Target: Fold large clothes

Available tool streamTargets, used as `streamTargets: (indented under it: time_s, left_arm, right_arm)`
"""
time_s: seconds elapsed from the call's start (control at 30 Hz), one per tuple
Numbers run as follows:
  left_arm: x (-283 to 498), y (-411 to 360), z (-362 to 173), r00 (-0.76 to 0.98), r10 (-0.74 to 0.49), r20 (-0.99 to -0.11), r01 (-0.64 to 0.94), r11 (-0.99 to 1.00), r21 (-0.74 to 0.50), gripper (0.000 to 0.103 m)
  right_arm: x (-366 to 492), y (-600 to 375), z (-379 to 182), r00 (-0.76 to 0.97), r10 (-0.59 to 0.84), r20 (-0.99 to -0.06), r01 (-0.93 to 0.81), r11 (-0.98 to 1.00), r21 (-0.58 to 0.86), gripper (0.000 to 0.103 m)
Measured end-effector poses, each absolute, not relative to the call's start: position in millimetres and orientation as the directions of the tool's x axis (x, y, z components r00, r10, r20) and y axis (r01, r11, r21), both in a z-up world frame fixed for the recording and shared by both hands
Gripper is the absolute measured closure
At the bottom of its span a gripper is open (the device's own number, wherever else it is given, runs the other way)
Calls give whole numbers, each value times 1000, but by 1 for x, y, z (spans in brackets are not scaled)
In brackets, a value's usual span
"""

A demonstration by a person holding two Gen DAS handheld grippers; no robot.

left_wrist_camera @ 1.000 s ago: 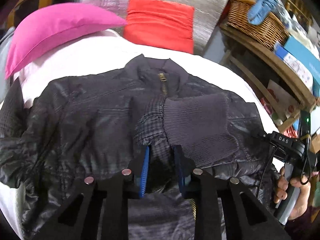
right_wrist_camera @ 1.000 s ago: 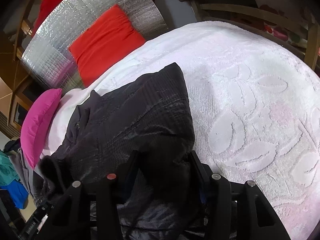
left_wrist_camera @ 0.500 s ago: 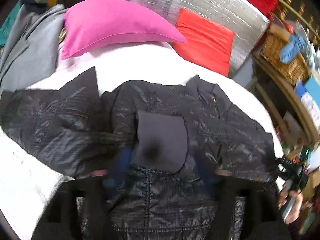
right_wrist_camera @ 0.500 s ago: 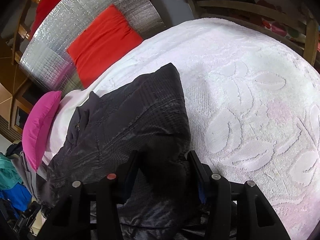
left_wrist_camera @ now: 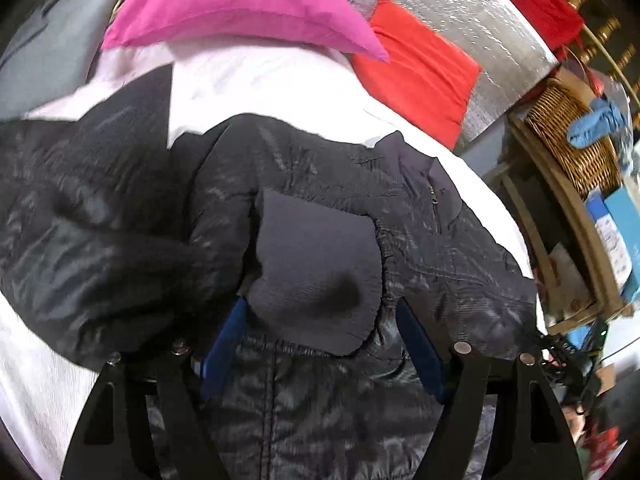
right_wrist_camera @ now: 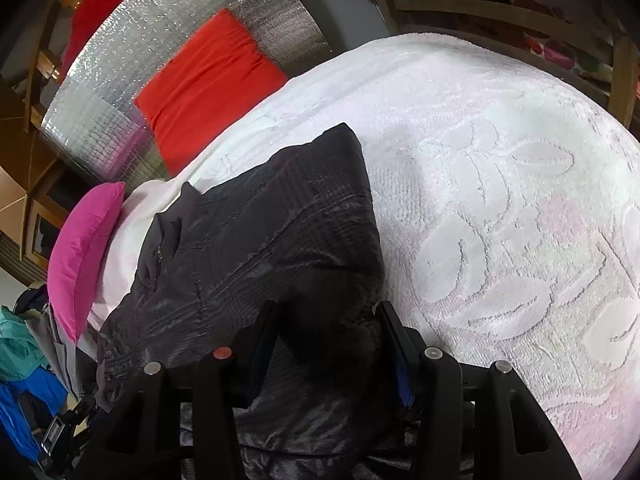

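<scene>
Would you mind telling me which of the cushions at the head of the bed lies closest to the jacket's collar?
The pink cushion. It sits just beyond the collar of the jacket, while the red cushion leans farther back against the silver panel.

One black jacket point(left_wrist_camera: 328, 200), one pink pillow point(left_wrist_camera: 240, 4), one red cushion point(left_wrist_camera: 420, 68), one wicker basket point(left_wrist_camera: 568, 136).

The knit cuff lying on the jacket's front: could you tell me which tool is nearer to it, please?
Left. The left tool stands open right at the knit cuff, which lies between its fingers. The right tool grips the jacket at its far side edge.
</scene>
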State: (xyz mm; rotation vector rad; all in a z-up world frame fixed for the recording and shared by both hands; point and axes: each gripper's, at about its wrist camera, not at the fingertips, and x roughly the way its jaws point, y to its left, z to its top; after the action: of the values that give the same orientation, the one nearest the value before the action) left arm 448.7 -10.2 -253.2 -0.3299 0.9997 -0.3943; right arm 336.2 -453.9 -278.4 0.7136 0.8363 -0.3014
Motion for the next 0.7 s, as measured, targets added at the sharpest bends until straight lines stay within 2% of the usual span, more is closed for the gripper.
streamTargets:
  time_s: [0.03,0.1,0.2,0.33,0.4,0.5,0.53,0.6,0.67,0.7]
  left_arm:
    - [448,-13,-251,491,-462,-739,180,883,-433,30]
    - [445,-18,-248,514,-437,-738,195,897,-396,55]
    - [444,-18,-245,536,-424,-730,205,904,-374,67]
    - [445,-13,-246,537,-412,-736,196,910,-366,67]
    - [449,-14,-254,508,-413,-755,186,909,-373,56]
    - [452,-16,-259,499,-418,-759,179,907,-382,57]
    - [452,-15,-260,504,-420,-755,177,905,-386,58]
    - [449,-13,-255,525,-424,-738,179,903,-391,79]
    - [447,-10,-248,543,-434,-719,187,897,-401,84]
    - [444,-9,-244,551,-445,-707,194,891,-410,86]
  right_arm:
    - [337,-453,-278,645,24,-764,504,738,449,49]
    - [338,-449,-277,643,9,-766,499,753,428,54]
    - [338,-448,-274,651,-13,-759,496,765,411,61]
    - [339,-448,-274,652,-23,-758,492,773,400,63]
    - [339,-449,-276,648,-20,-761,496,769,403,63]
    - [340,-454,-279,647,3,-763,503,750,430,60]
    - [340,-455,-280,648,6,-762,502,749,433,60]
    - [340,-453,-278,650,-10,-760,494,766,412,63]
    - [340,-449,-273,657,-43,-753,486,787,379,75]
    - [340,-447,-268,665,-65,-744,479,801,358,77]
